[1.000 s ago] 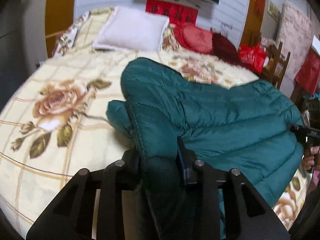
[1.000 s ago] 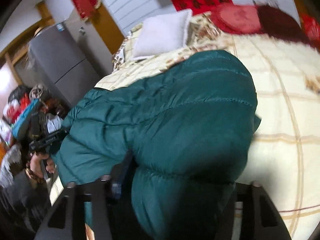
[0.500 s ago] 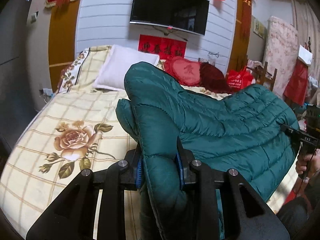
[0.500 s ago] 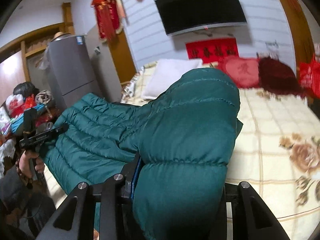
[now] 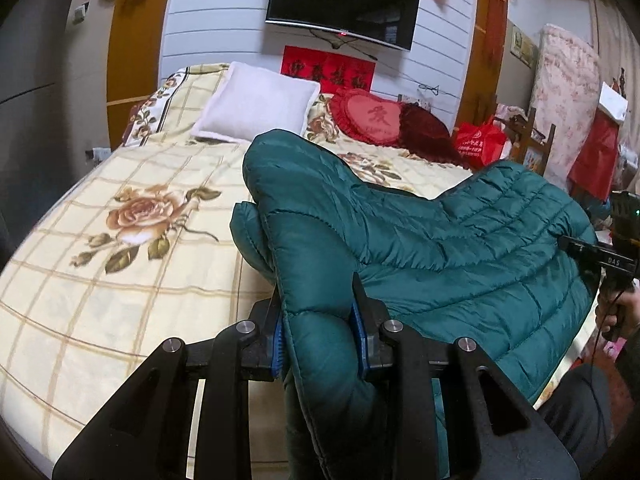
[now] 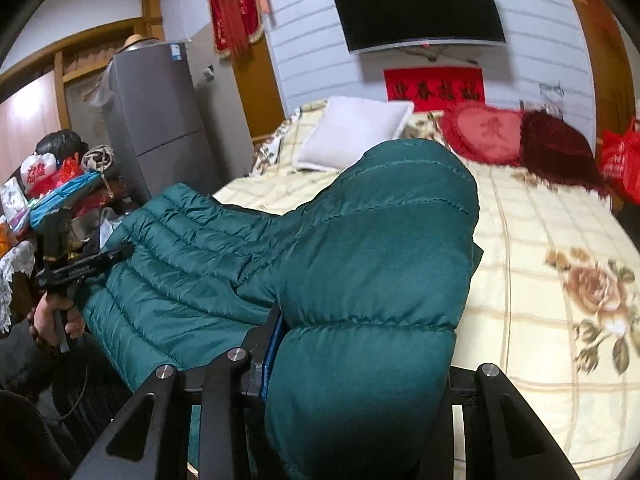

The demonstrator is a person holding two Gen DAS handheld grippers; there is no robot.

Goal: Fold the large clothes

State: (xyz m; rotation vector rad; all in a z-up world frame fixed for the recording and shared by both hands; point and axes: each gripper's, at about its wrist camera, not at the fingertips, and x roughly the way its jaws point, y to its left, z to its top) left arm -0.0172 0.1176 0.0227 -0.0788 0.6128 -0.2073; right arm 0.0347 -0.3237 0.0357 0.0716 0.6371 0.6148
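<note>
So far you have only gathered the garment: the green puffer jacket (image 5: 460,248) hangs stretched between your two tools, raised above the floral bedspread (image 5: 132,240) that fills the left and middle of the left wrist view. Your left gripper (image 5: 320,336) has its fingers pinching a thick quilted fold at the bottom centre of that view. Your right gripper (image 6: 360,364) also seems to be pinching padding low in its own frame, though only the blue pad of one finger (image 6: 274,344) shows; the other is buried under fabric. In the left view its body appears at the right edge, at the jacket's far end. I judge no clean fold is laid yet. Spreading it flat on the bed, tucking the sleeves and doubling the body all look to be left.
</note>
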